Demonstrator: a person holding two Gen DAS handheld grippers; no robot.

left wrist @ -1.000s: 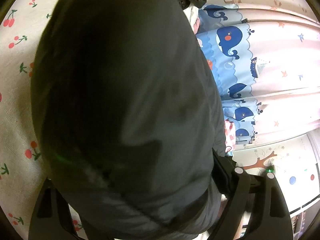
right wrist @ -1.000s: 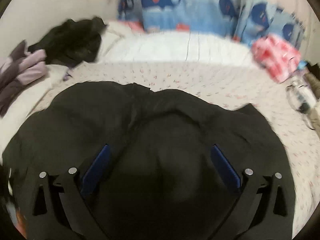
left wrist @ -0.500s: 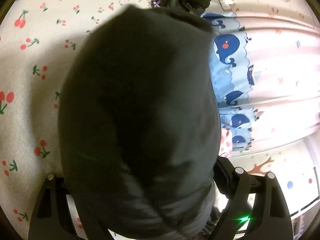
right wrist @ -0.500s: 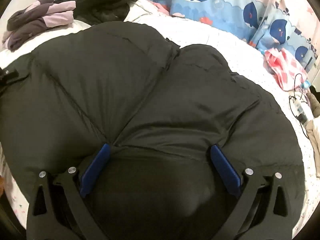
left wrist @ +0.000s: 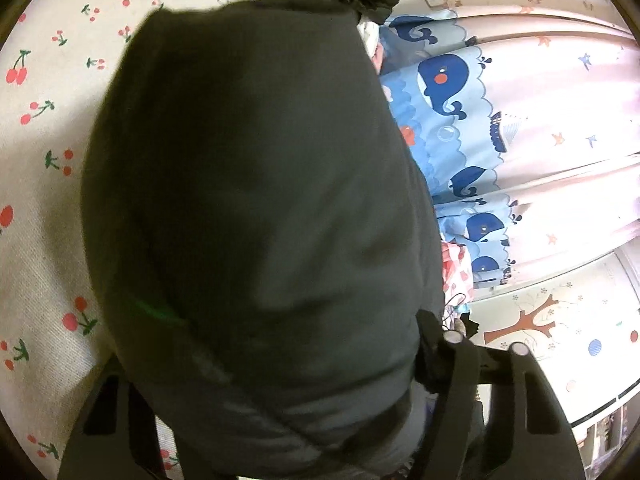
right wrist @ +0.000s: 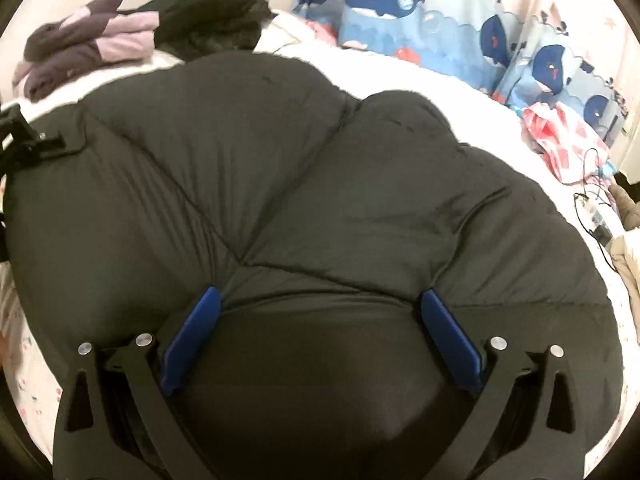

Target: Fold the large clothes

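Note:
A large dark puffy jacket (right wrist: 320, 200) lies on the bed and fills most of the right wrist view. My right gripper (right wrist: 316, 312) has its blue-padded fingers (right wrist: 196, 328) spread wide with a bulge of the jacket between them. In the left wrist view the same jacket (left wrist: 260, 220) drapes over my left gripper (left wrist: 280, 420); its fingertips are hidden under the fabric, only the black finger bases (left wrist: 488, 400) show. The other gripper shows at the far left edge of the right wrist view (right wrist: 28, 140), at the jacket's edge.
The cherry-print bedsheet (left wrist: 44, 128) lies under the jacket. A whale-print curtain (right wrist: 400, 4) hangs behind the bed. A pile of purple clothes (right wrist: 88, 48) and a black garment (right wrist: 216, 28) sit at the far side. A pink patterned cloth (right wrist: 560, 140) and cables (right wrist: 596, 216) lie right.
The right gripper moved forward and lower over the jacket, which now fills the view. In the left view the draped jacket shifted slightly, showing more sheet.

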